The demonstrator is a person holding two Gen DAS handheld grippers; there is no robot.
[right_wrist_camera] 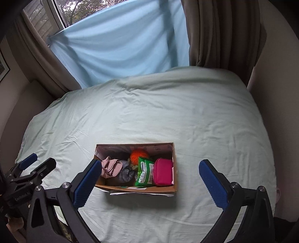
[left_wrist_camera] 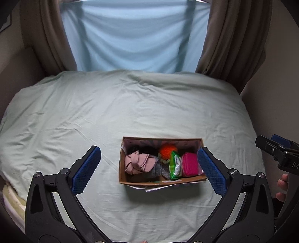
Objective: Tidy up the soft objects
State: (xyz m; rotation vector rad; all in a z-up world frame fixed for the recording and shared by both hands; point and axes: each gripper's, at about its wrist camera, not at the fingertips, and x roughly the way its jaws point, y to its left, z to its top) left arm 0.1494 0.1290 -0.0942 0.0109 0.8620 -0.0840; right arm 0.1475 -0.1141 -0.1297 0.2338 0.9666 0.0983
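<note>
Left wrist view: both grippers' ribbed blue jaws gape apart over a rectangular cardboard box point(left_wrist_camera: 122, 168) of soft things.

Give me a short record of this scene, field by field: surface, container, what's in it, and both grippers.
surface: bed with pale green sheet
container: open cardboard box on the sheet
contents: pink cloth, orange fuzzy ball, green packet, magenta pouch, grey item
left hand-held gripper: open, empty
right hand-held gripper: open, empty

A home bedroom: a bed point(right_wrist_camera: 186, 115) under a pale green sheet, brown curtains point(right_wrist_camera: 220, 33) flanking a window point(right_wrist_camera: 74, 11), a framed picture point(right_wrist_camera: 2, 69) on the wall.
</note>
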